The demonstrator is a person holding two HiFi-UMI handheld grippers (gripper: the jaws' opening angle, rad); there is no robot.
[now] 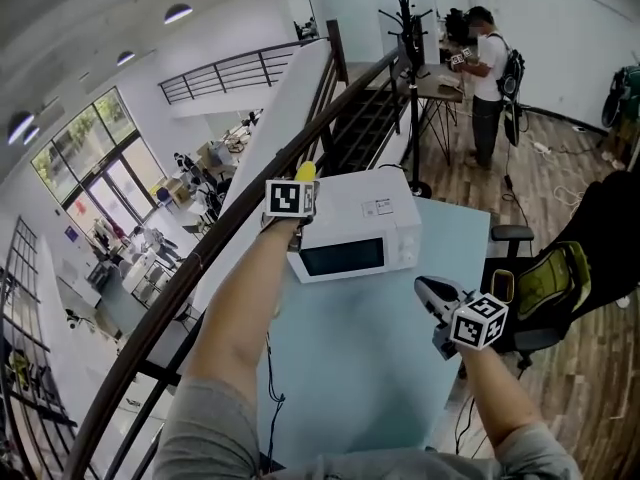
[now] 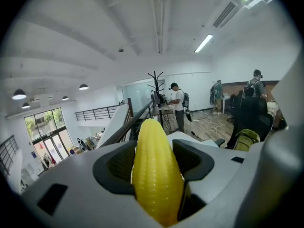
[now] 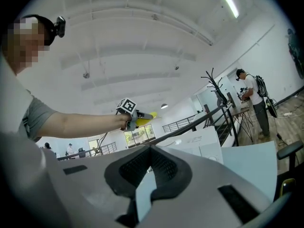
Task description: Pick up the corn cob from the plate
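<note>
A yellow corn cob [image 2: 157, 175] stands between the pads of my left gripper [image 2: 157, 148], which is shut on it; its tip pokes out past the jaws. In the head view the left gripper [image 1: 304, 180] is held high over the far left of the table, with the corn cob [image 1: 306, 171] showing beyond its marker cube. The right gripper view sees that corn cob [image 3: 145, 116] from the side. My right gripper [image 1: 424, 288] hovers at the table's right side; its pads [image 3: 137, 167] meet at the tips with nothing between them. No plate is in view.
A white microwave [image 1: 357, 230] sits at the far end of the light-blue table [image 1: 365, 368]. A dark stair railing [image 1: 230, 233] runs along the left. A black chair with a green bag [image 1: 560, 283] stands to the right. A person [image 1: 489, 68] stands far back near a coat rack [image 1: 405, 13].
</note>
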